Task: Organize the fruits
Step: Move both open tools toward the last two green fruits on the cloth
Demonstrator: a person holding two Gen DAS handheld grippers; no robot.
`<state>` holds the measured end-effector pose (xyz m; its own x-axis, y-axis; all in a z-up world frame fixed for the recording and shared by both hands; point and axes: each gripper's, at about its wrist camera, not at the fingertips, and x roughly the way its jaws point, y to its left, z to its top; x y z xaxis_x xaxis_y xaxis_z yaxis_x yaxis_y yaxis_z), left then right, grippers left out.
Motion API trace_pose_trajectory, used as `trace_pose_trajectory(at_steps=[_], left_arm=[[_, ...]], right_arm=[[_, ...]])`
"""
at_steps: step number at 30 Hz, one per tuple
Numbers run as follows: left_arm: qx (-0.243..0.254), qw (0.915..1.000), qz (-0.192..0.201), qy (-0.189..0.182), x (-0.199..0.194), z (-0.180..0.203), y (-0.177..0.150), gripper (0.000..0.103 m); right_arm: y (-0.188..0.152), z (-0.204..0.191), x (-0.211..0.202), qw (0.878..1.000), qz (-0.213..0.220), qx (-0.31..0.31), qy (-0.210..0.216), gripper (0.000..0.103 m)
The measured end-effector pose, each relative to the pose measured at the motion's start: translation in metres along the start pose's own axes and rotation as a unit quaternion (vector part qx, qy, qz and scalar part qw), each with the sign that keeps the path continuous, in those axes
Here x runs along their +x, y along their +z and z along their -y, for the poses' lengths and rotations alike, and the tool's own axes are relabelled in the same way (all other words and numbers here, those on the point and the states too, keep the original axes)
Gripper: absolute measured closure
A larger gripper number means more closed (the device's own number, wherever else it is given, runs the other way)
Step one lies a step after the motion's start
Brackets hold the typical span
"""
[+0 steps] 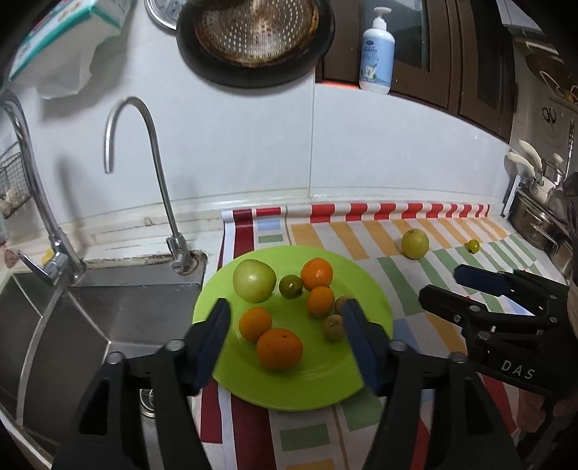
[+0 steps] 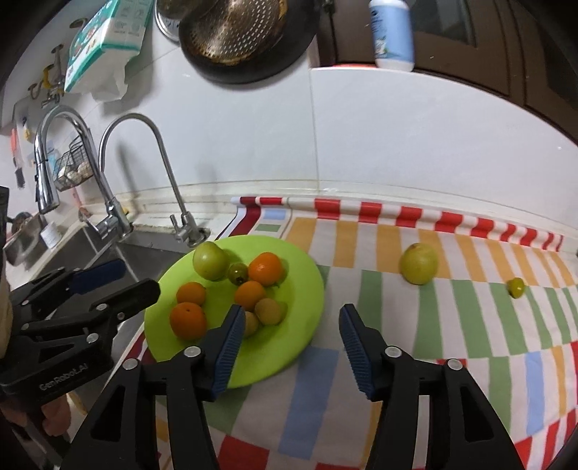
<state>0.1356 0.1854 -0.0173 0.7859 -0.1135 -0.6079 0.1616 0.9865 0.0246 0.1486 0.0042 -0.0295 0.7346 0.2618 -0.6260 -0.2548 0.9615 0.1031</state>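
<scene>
On the lime-green plate (image 1: 325,379), near the left edge of the striped cloth (image 2: 451,325) and just right of the sink (image 1: 108,314): four oranges (image 1: 279,349), a large green apple (image 1: 254,280) at the far left, a small dark-green fruit (image 1: 290,286) touching between apple and far orange, and two small brownish-yellow fruits (image 2: 268,311) at the near right of the heap, side by side. Off the plate, well to the right on the cloth: a second yellow-green apple (image 2: 419,268), and farther right again a tiny green-yellow fruit (image 2: 516,287), both lying alone. Left gripper (image 1: 285,321) poised over the near half of the plate, jaws spread wide, nothing between them but the view of the oranges; right fingertip overlapping one brownish fruit in the left wrist view, contact impossible to tell. Right gripper (image 2: 290,325) hovering over the plate's right rim and the bare cloth beside it, jaws likewise wide apart and empty. Beyond the plate: two curved steel taps (image 1: 144,173) at the sink's far edge, a pale tiled wall, a perforated metal colander (image 1: 256,32) inside a black pan hanging above, a white pump bottle (image 1: 376,54) on the ledge to the right, a tissue box (image 2: 104,39) up at the far left, and steel pots (image 1: 542,224) at the far right.
</scene>
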Motion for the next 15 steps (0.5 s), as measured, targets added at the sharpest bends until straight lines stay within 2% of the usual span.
trace_pose_trajectory(at_steps=[6,15], left_arm=[[0.004,0.9997,0.01,0.021,-0.016,0.013,-0.003,0.021],[-0.001,0.9994,0.015,0.029,-0.031,0.043,-0.006,0.014]], right_arm=[[-0.008,0.006,-0.025,1.0,0.018,0.008,-0.023,0.035],[-0.019,0.03,-0.06,0.998,0.034,0.017,-0.049,0.028]])
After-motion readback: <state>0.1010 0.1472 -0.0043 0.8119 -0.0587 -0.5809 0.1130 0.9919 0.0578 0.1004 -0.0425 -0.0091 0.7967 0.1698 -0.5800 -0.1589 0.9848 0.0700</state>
